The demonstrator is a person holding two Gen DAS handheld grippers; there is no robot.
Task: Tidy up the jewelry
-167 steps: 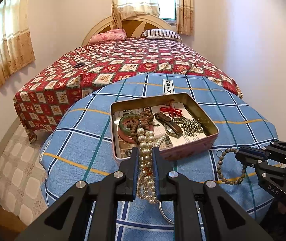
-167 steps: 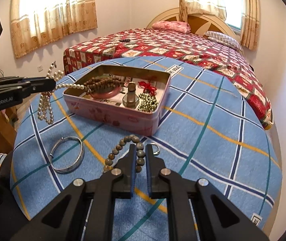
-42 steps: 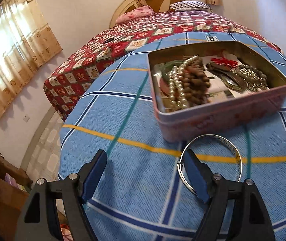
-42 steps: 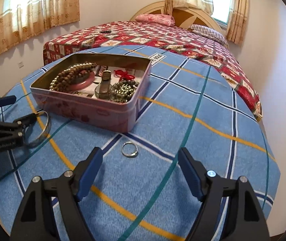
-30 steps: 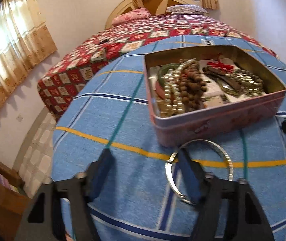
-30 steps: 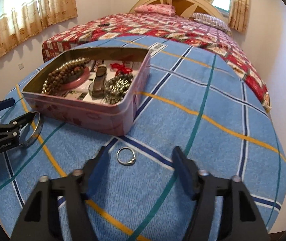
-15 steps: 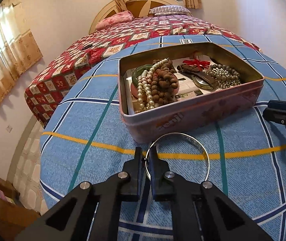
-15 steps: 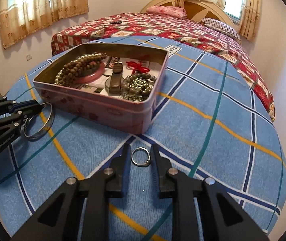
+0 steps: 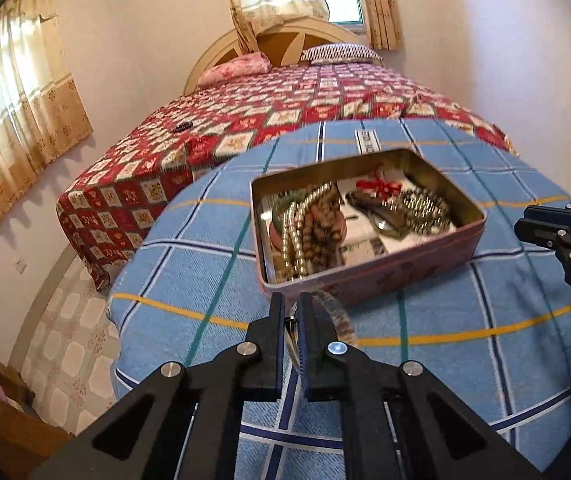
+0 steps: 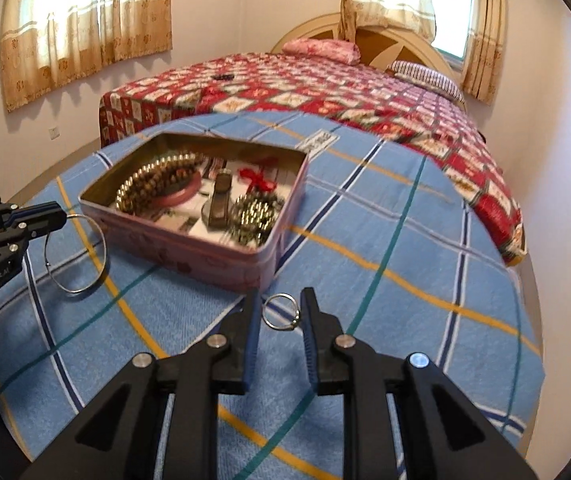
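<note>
A pink tin (image 9: 409, 268) (image 10: 189, 248) holding pearl and bead strands, a red bow and other jewelry sits on the blue checked table. My left gripper (image 9: 291, 308) is shut on a thin silver bangle (image 9: 335, 312), lifted off the cloth just before the tin; the bangle (image 10: 79, 256) hangs from the left gripper (image 10: 51, 216) in the right wrist view. My right gripper (image 10: 279, 308) is closed on a small silver ring (image 10: 281, 312), held between its pads above the cloth. The right gripper (image 9: 525, 224) also shows at the right edge of the left wrist view.
The round table (image 10: 405, 264) with a blue checked cloth ends close behind the tin. A bed (image 9: 305, 108) with a red patterned cover stands beyond it. A white label (image 10: 317, 140) lies on the cloth behind the tin.
Both grippers have risen from the table. The bangle has lifted with the left gripper and now hangs tilted. The ring has lifted with the right gripper.
</note>
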